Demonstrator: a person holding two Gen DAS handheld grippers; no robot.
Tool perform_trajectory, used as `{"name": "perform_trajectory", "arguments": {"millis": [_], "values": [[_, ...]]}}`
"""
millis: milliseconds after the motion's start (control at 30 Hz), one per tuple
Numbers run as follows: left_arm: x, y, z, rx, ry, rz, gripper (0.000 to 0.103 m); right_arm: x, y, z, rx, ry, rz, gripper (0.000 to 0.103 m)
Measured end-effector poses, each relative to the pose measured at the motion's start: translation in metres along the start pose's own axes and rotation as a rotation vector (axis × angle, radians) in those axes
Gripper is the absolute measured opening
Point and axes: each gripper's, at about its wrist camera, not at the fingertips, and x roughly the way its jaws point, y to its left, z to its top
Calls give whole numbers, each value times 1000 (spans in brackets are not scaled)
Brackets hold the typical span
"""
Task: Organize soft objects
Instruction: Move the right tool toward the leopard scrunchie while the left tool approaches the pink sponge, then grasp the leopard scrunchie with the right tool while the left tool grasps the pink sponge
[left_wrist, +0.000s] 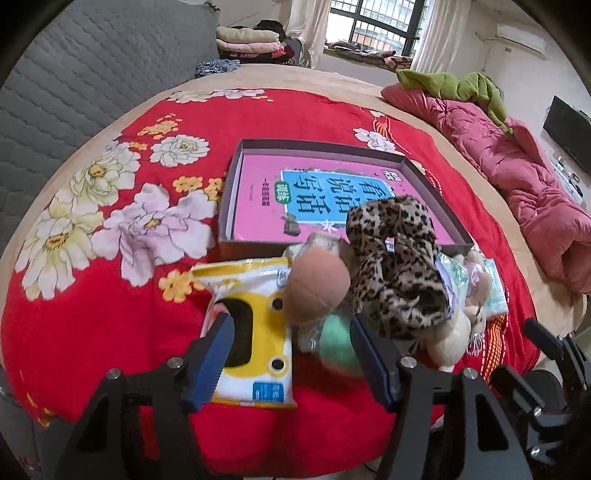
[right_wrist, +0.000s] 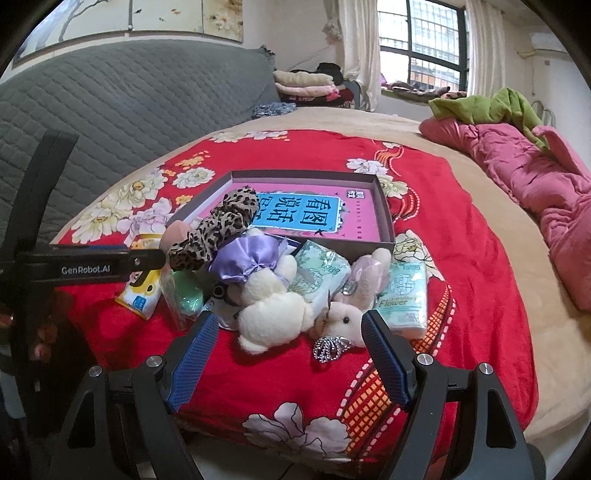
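A pile of soft things lies on the red flowered blanket (right_wrist: 461, 221) in front of a shallow box (right_wrist: 384, 206) with a pink book in it. The pile holds a leopard-print cloth (left_wrist: 399, 266), a peach sponge (left_wrist: 317, 288), a green sponge in plastic (left_wrist: 340, 343), a yellow tissue pack (left_wrist: 255, 332), a white plush rabbit (right_wrist: 280, 310) with a purple bow, and two green tissue packs (right_wrist: 406, 291). My left gripper (left_wrist: 291, 354) is open, just short of the peach and green sponges. My right gripper (right_wrist: 288, 354) is open, its fingers either side of the rabbit.
A pink quilt (right_wrist: 535, 173) with a green garment lies along the bed's right side. A grey quilted headboard (right_wrist: 129, 96) is at the left. Folded clothes (right_wrist: 306, 85) sit by the window. The left gripper's body (right_wrist: 85, 266) shows in the right wrist view.
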Motion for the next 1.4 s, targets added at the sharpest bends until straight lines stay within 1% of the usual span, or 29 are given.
{"name": "perform_trajectory", "arguments": {"millis": [33, 100, 167, 233, 333, 433, 600, 667, 767, 900, 967, 1067, 1100, 1133, 1167, 1200, 1233, 1267, 1300, 1333, 1400], "values": [[1, -1, 2, 5, -1, -11, 65, 2, 0, 0, 2, 5, 2, 81], [6, -3, 6, 16, 17, 3, 65, 6, 1, 1, 2, 8, 3, 81], [9, -3, 10, 19, 13, -5, 65, 9, 2, 3, -2, 5, 5, 81], [13, -2, 13, 22, 14, 9, 65, 11, 3, 5, -7, 1, 8, 81], [21, 2, 15, 25, 41, 16, 63, 14, 7, 10, -10, -8, 27, 81], [26, 5, 17, 21, 52, 3, 61, 16, 15, 17, -33, -25, 56, 81], [28, 6, 21, 18, 46, -44, 53, 24, 29, 35, -94, -40, 106, 81], [29, 6, 24, 23, 47, -62, 50, 30, 32, 45, -113, -37, 112, 81], [32, 7, 27, 21, 57, -86, 47, 39, 25, 59, -99, -23, 125, 81], [34, 3, 28, 38, 59, -101, 42, 58, 22, 77, -108, 10, 119, 81], [36, 4, 28, 43, 68, -103, 41, 67, 22, 85, -106, 20, 136, 81], [36, 5, 29, 38, 69, -110, 40, 82, 24, 95, -108, 58, 163, 80], [37, 6, 29, 32, 71, -116, 40, 84, 24, 97, -108, 55, 166, 74], [37, 7, 29, 32, 72, -122, 40, 88, 24, 99, -110, 61, 169, 71], [37, 7, 29, 34, 71, -124, 40, 93, 25, 100, -115, 79, 174, 67], [37, 8, 29, 35, 73, -125, 40, 95, 27, 101, -119, 86, 182, 55], [37, 8, 29, 35, 73, -129, 40, 98, 27, 101, -124, 98, 188, 48], [37, 8, 30, 34, 73, -128, 40, 100, 28, 101, -123, 102, 194, 37], [37, 9, 30, 32, 71, -131, 39, 100, 28, 101, -121, 100, 206, 30], [37, 9, 30, 32, 70, -132, 39, 101, 28, 100, -121, 101, 210, 27], [36, 10, 31, 31, 68, -137, 38, 100, 28, 100, -120, 93, 215, 16]]}}
